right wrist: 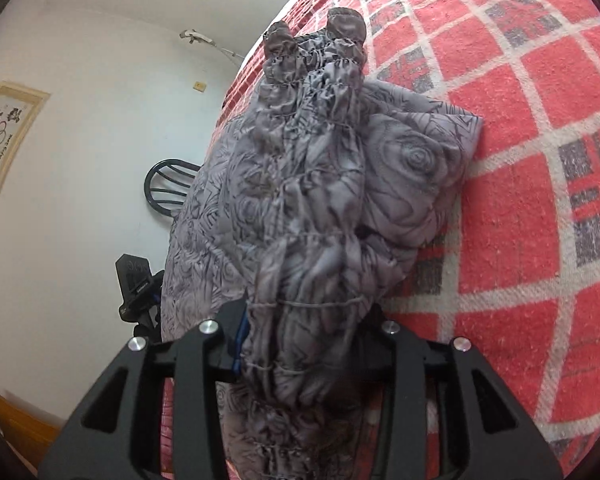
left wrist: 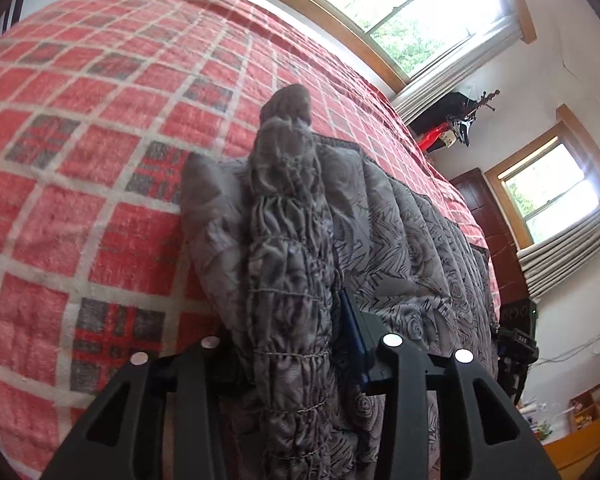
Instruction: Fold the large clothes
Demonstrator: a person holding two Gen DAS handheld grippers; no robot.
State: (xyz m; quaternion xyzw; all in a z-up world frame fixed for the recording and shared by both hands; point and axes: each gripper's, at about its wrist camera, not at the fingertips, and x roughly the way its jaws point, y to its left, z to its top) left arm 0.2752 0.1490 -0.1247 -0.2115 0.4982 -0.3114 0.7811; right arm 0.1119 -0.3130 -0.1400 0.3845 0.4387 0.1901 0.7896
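While a red plaid blanket (left wrist: 100,184) fills the upper left of the left wrist view, the left gripper (left wrist: 292,364) reaches in from the bottom edge, angled along the bed, its two black fingers (left wrist: 396,360) clamped on a shirred, elastic-gathered band of a grey rose-print garment (left wrist: 400,240). The bunched band (left wrist: 288,264) rises from between the fingers up the centre of the frame, ending in a dark fabric tip, while the quilted body of the garment lies spread on the blanket to the centre right. Two wood-framed windows (left wrist: 388,8) occupy the upper right.

In the right wrist view, the right gripper (right wrist: 300,340) enters likewise from the bottom, closed tight on a similar gathered band (right wrist: 312,184) of the same garment (right wrist: 416,160), which stands up through the centre of the frame; a folded corner rests on the blanket (right wrist: 520,200) just to its right. A framed picture (right wrist: 8,148) bearing ring shapes and dark characters hangs at the left edge, its writing too small to read. A dark chair back (right wrist: 168,192) shows at centre left, and the other gripper's body (right wrist: 136,284) appears below it.
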